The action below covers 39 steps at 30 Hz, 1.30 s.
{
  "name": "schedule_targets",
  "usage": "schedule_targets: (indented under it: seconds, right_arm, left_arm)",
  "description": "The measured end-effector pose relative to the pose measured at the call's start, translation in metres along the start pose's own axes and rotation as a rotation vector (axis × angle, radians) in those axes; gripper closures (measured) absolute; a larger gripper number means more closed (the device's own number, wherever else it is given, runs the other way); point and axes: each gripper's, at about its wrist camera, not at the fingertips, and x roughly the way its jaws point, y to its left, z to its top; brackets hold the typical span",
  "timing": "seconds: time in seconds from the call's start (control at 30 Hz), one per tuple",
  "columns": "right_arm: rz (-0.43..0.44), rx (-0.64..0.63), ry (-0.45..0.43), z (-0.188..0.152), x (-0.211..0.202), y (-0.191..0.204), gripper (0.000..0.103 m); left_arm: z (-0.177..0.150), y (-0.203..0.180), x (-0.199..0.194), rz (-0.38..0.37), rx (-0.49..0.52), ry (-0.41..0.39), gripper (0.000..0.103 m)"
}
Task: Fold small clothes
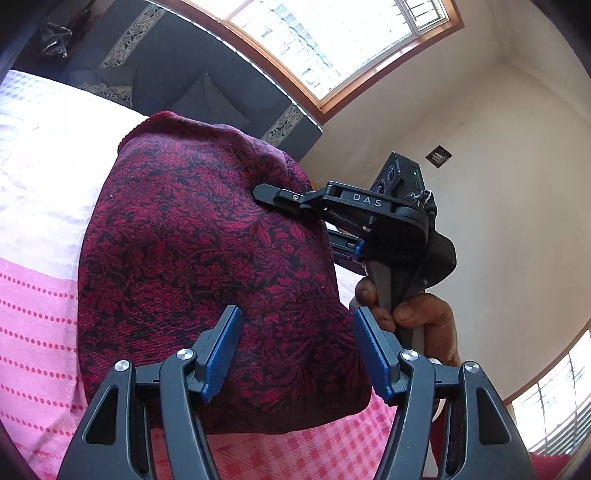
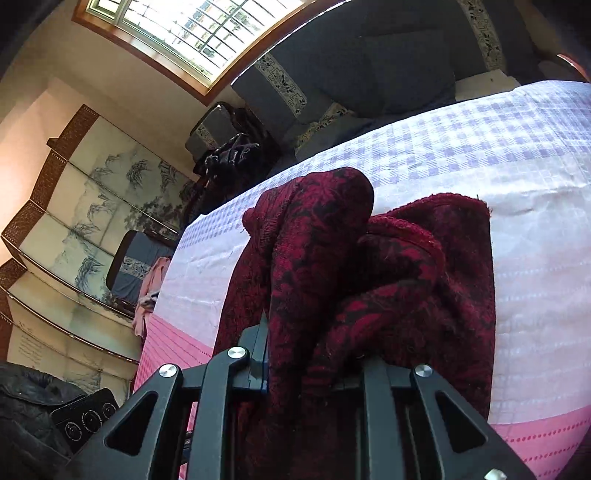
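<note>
From the left wrist camera, the left gripper (image 1: 295,350) stands with its jaws apart, the two blue pads (image 1: 221,354) on either side of the near edge of a dark red flowered cloth (image 1: 207,258). The pads do not press on the fabric; the cloth simply fills the space ahead of them. The cloth lies in a rounded heap on a bed cover (image 1: 40,192) that is white with lilac checks toward ten o'clock and pink with dotted stripes toward seven o'clock. At three o'clock from the cloth's middle the right gripper (image 1: 266,194) reaches in from the side, its black tip on the cloth's upper right edge. Below it, toward four o'clock, a hand (image 1: 410,314) grips that tool's handle. A window (image 1: 325,40) sits at one o'clock, and a dark sofa (image 1: 192,85) runs behind the bed at eleven o'clock.

From the right wrist camera, the right gripper (image 2: 306,365) has its jaws closed on a bunched fold of the same cloth (image 2: 369,280), which drapes over and between them and hides most of the pads, so the exact point of contact is probably just under the fold. The rest of the cloth lies on the bed cover (image 2: 517,177), spreading toward twelve o'clock. A painted folding screen (image 2: 85,206) stands at nine o'clock, and the window (image 2: 192,29) is at eleven o'clock.
</note>
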Motion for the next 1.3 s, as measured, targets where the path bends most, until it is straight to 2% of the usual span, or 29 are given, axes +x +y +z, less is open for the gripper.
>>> schedule_targets:
  seconds: [0.1,0.2,0.27,0.33,0.43,0.5,0.67,0.77,0.9,0.93,0.97,1.0,1.07,1.2,1.3]
  right_arm:
    - [0.169,0.001,-0.113,0.002,-0.028,-0.012,0.084]
    - [0.196,0.05,-0.154,0.001,-0.029,-0.049,0.084]
    - [0.185,0.137,-0.103,-0.006,-0.014,-0.082,0.083]
    - [0.181,0.204,-0.061,-0.018,-0.001,-0.106,0.077]
    - [0.239,0.271,-0.11,-0.028,-0.014,-0.121,0.066]
    - [0.227,0.285,-0.148,-0.031,-0.032,-0.122,0.059]
    - [0.155,0.179,-0.178,-0.049,-0.081,-0.094,0.059]
    - [0.166,0.119,-0.146,-0.065,-0.09,-0.074,0.059]
    - [0.076,0.084,-0.055,-0.071,-0.071,-0.059,0.059]
    - [0.055,0.082,-0.041,-0.07,-0.065,-0.057,0.059]
    - [0.038,0.091,-0.031,-0.07,-0.059,-0.059,0.069]
    - [0.044,0.104,-0.022,-0.069,-0.054,-0.059,0.092]
    - [0.034,0.085,-0.05,-0.071,-0.057,-0.057,0.092]
    - [0.043,0.041,-0.155,-0.076,-0.09,-0.051,0.093]
    - [0.014,0.048,-0.171,-0.08,-0.098,-0.066,0.093]
  left_arm:
    - [0.003,-0.001,-0.011,0.009,0.017,-0.059,0.037]
    - [0.003,0.009,-0.002,0.044,0.002,-0.045,0.035]
    - [-0.001,0.021,0.006,0.052,-0.029,-0.006,0.035]
    - [-0.006,0.03,0.012,0.058,-0.049,0.016,0.035]
    - [-0.014,0.033,0.013,0.063,-0.042,0.0,0.035]
    - [-0.015,0.033,0.014,0.07,-0.038,-0.003,0.035]
    - [-0.01,0.029,0.025,0.076,-0.046,-0.009,0.035]
    - [-0.013,0.032,0.026,0.079,-0.05,-0.018,0.035]
    - [-0.016,0.034,0.023,0.087,-0.058,-0.024,0.035]
    - [-0.017,0.034,0.024,0.09,-0.058,-0.024,0.035]
    - [-0.018,0.034,0.023,0.094,-0.056,-0.024,0.035]
    - [-0.02,0.034,0.02,0.098,-0.053,-0.023,0.035]
    - [-0.018,0.03,0.019,0.105,-0.053,-0.023,0.035]
    - [-0.016,0.027,0.017,0.087,-0.067,-0.023,0.035]
    - [-0.016,0.024,0.023,0.082,-0.045,0.0,0.035]
